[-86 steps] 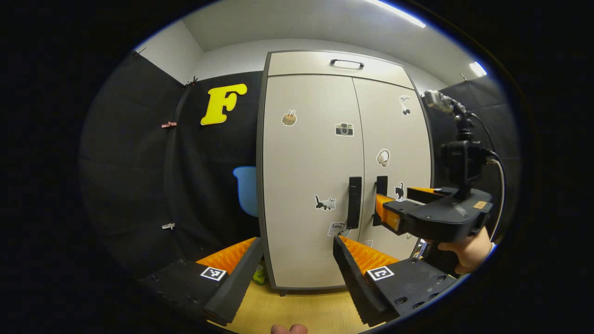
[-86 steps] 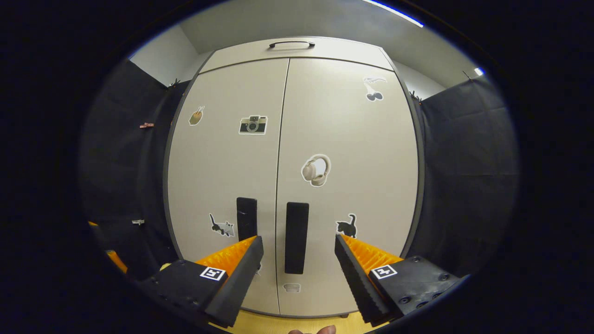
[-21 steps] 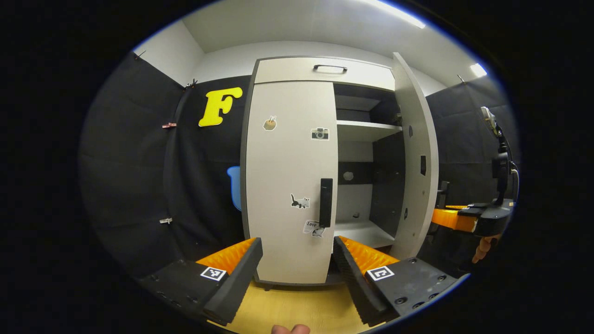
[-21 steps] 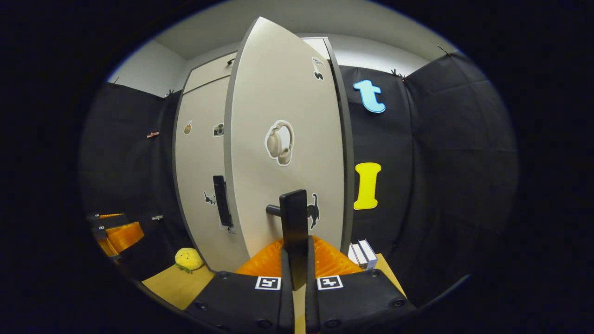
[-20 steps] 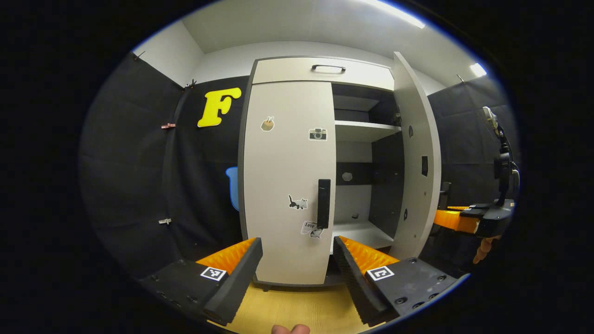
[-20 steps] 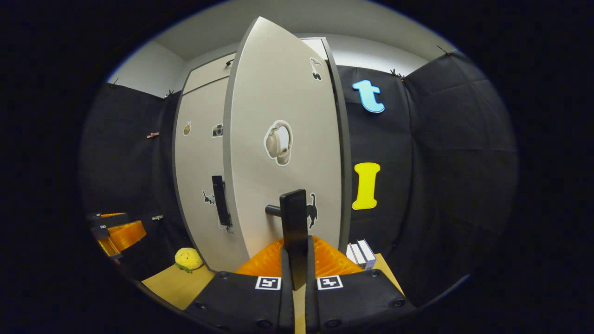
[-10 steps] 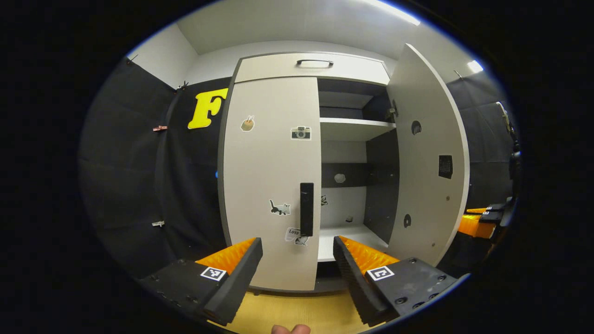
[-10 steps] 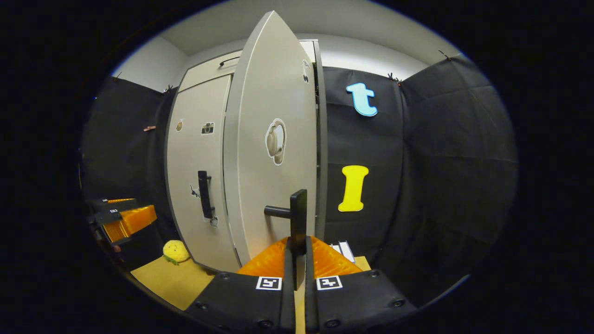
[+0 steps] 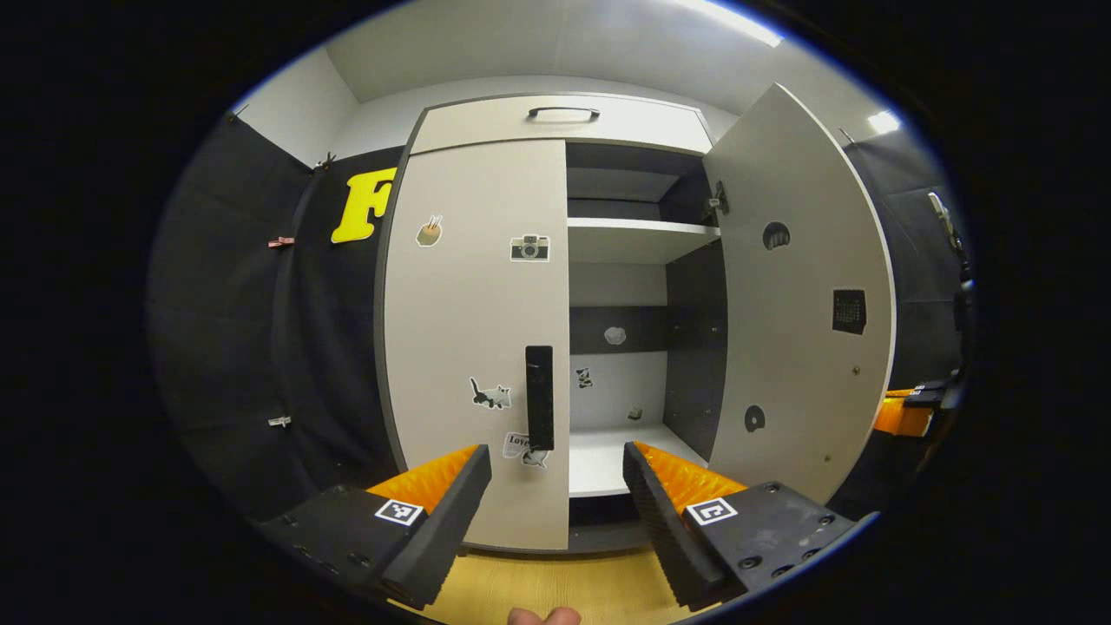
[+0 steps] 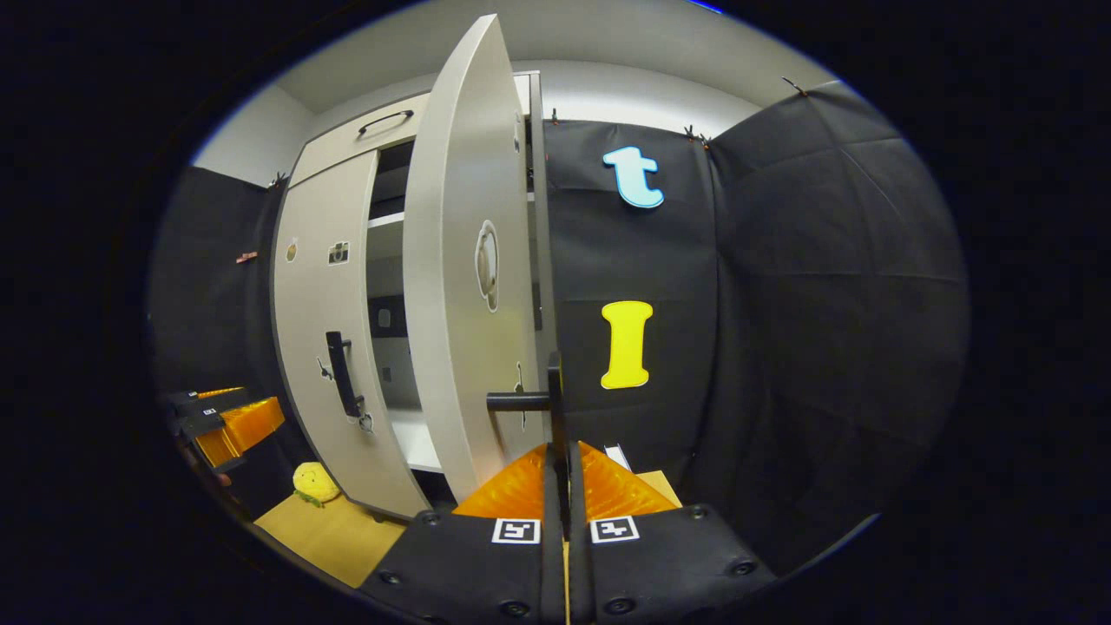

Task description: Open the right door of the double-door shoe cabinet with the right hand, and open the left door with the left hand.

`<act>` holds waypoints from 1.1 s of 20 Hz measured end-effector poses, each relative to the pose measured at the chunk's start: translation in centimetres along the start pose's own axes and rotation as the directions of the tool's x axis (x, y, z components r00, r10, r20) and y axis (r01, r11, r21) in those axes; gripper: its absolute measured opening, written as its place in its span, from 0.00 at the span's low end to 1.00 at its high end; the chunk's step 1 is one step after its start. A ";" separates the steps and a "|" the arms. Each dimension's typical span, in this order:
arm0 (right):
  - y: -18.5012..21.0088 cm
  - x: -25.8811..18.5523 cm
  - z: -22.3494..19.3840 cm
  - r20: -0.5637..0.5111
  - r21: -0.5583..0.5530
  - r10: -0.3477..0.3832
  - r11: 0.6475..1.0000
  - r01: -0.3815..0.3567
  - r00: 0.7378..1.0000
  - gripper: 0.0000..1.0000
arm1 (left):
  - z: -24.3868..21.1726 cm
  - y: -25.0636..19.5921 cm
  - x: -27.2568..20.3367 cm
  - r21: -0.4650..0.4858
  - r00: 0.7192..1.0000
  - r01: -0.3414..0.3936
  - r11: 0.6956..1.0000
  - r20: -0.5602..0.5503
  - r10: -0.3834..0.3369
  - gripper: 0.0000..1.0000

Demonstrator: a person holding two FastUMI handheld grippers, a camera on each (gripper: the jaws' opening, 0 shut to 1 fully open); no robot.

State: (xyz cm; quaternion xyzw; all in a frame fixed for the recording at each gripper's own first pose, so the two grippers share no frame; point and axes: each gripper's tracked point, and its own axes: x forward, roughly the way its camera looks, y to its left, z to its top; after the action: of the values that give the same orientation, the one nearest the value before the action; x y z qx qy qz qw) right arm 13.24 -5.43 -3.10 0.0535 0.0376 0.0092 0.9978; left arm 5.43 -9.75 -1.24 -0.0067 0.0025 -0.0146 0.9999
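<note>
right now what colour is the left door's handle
Black, clearest in the left gripper view: left door's handle.

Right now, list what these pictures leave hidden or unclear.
- Cabinet's left half: left gripper view, hidden behind the closed left door.
- Small items on the cabinet's back wall: left gripper view, too small to identify.
- Right handle: right gripper view, lower end hidden between the right gripper's fingers.
</note>
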 end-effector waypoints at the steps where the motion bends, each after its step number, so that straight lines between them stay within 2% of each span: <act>1: 0.1 0.1 0.0 -0.003 0.004 0.005 1.000 -0.004 1.000 0.06 | 0.0 -0.1 0.2 -0.001 1.000 0.003 1.000 0.000 -0.003 0.94; 5: -0.3 0.0 0.0 -0.004 0.003 0.001 1.000 -0.001 1.000 0.06 | 0.3 -0.7 0.8 0.010 1.000 0.013 1.000 0.008 -0.013 0.94; 12: 0.0 -0.2 -0.1 -0.012 0.075 0.002 0.997 -0.001 1.000 0.07 | 0.5 -0.3 3.6 0.038 1.000 0.010 0.999 0.018 -0.011 0.94; 13: -0.2 -0.4 -0.1 -0.014 0.074 -0.006 0.997 0.007 1.000 0.08 | 0.6 0.0 4.2 0.038 1.000 0.005 0.999 0.019 -0.006 0.94; 16: -0.9 -1.1 0.3 0.004 0.071 -0.021 0.997 0.021 1.000 0.26 | 0.8 0.9 6.4 0.048 1.000 -0.013 0.999 0.029 0.011 0.94; 17: -1.0 -1.3 0.3 0.009 0.070 -0.023 0.997 0.022 1.000 0.23 | 0.9 1.1 7.3 0.055 0.999 -0.019 0.998 0.034 0.017 0.94; 18: -1.1 -1.6 0.4 0.011 0.074 -0.020 0.997 0.019 1.000 0.40 | 0.9 1.4 8.1 0.063 0.999 -0.025 0.998 0.039 0.023 0.94; 22: -2.6 -2.0 0.8 0.039 0.086 -0.068 0.994 0.064 0.997 0.92 | 0.3 2.3 11.8 0.071 0.998 -0.045 0.996 0.039 0.042 0.94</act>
State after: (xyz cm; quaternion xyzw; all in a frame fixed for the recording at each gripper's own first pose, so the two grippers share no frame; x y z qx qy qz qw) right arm 11.38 -8.12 -2.40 0.0948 0.0188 -0.0264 0.9950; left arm 17.28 -7.79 -1.05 0.0288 -0.0167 0.0072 0.9994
